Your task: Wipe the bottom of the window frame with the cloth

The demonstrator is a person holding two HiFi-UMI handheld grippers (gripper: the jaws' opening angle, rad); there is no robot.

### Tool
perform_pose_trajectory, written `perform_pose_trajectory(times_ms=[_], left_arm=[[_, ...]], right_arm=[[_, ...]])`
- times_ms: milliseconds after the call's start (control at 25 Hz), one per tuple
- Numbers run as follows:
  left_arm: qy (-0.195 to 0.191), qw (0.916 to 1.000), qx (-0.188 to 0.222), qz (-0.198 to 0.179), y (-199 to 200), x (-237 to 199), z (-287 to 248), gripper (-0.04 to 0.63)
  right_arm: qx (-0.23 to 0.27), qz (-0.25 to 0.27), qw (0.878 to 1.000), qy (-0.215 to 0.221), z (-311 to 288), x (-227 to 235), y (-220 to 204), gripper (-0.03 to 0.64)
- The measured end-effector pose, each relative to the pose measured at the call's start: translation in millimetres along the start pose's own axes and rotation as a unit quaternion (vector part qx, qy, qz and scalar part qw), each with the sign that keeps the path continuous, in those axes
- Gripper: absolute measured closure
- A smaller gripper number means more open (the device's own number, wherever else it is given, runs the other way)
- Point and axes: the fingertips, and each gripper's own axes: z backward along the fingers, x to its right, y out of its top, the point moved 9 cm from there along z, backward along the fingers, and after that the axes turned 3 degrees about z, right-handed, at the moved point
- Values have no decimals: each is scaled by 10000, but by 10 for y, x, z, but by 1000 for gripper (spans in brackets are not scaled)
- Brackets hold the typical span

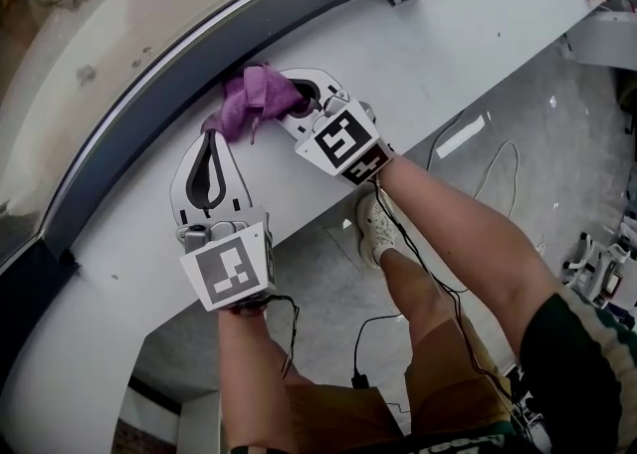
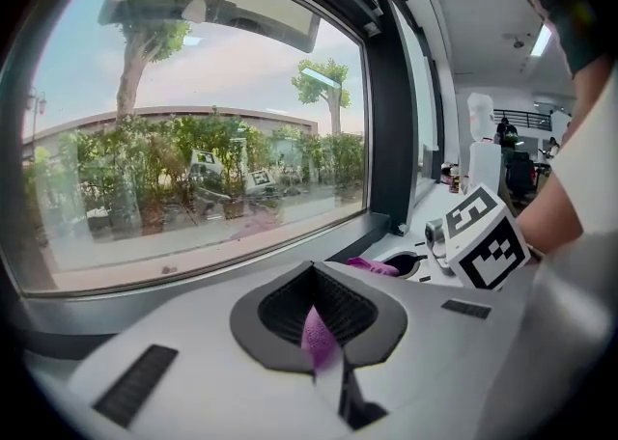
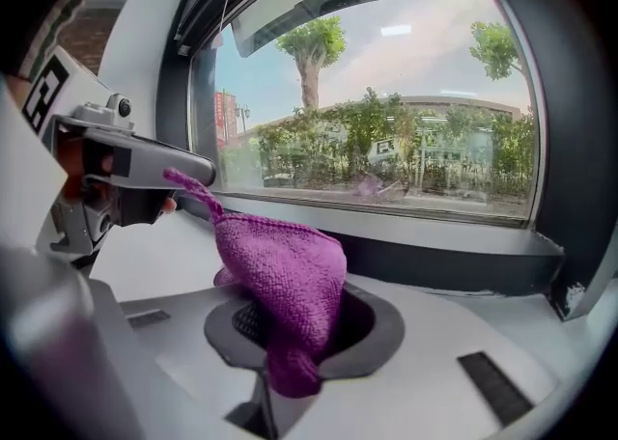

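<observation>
Head view: purple cloth at 11 o'clock on white sill, against dark window frame; L gripper at its 7 o'clock, R gripper at 3. Left gripper view: L jaws closed, pinching a thin cloth corner. Right gripper view: R jaws closed on bunched cloth, tail running to 10 o'clock to L gripper's tip.

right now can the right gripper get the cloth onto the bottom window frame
Probably yes: the right gripper is shut on the cloth, right by the window frame, with nothing between. The left gripper pinches a corner too.
</observation>
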Motion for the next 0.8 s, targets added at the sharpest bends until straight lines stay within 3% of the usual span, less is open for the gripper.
perform_pose_trajectory(times_ms=[800], left_arm=[[-283,9994,198,-99,150,789,-616,589]], right_arm=[[-107,201,9992,-330,403,893,-290,532]])
